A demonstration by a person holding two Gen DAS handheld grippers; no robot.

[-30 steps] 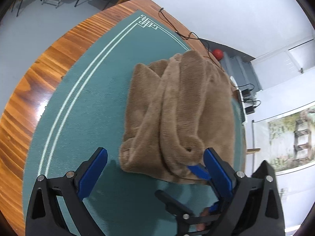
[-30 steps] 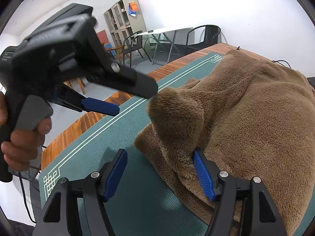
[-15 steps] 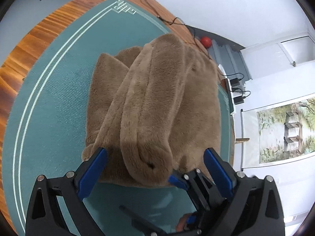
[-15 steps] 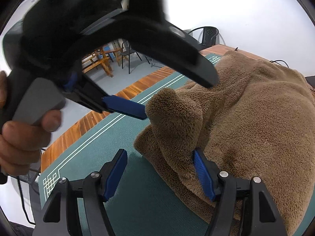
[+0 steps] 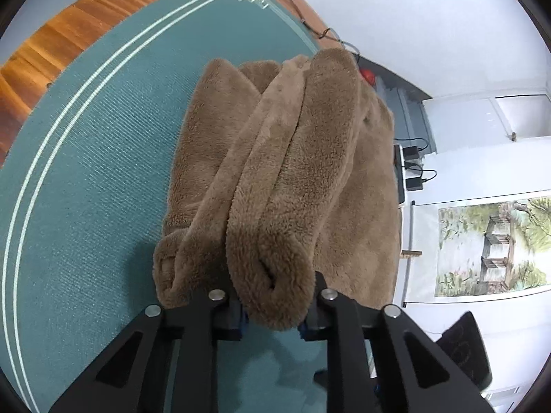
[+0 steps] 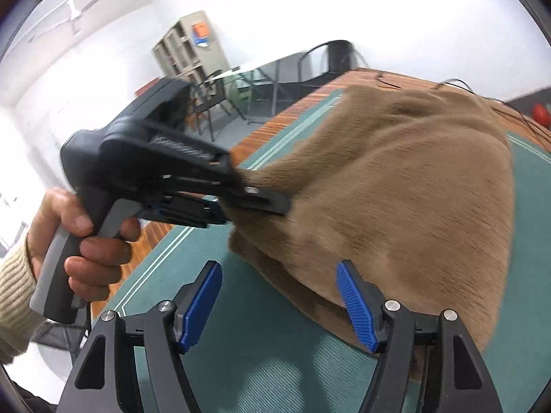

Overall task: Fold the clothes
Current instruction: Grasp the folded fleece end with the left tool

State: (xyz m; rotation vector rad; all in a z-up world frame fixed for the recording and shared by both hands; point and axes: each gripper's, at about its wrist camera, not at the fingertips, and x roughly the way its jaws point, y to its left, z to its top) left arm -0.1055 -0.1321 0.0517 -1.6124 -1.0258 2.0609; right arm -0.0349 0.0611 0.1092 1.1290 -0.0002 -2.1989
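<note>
where the left gripper [image 5: 275, 313] clamps a rolled edge of the fleece [image 5: 296, 172], that edge is lifted off the mat [image 5: 86, 172]. right gripper [image 6: 279, 306] is wide open, gripping nothing, one finger beside the fleece hem. mat lies on a wood table [image 5: 51, 44].

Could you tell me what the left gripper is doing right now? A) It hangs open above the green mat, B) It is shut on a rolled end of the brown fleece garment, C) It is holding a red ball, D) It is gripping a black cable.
B: the left gripper is closed on a rolled end of the brown fleece garment, with fabric bulging out between its fingers.
</note>
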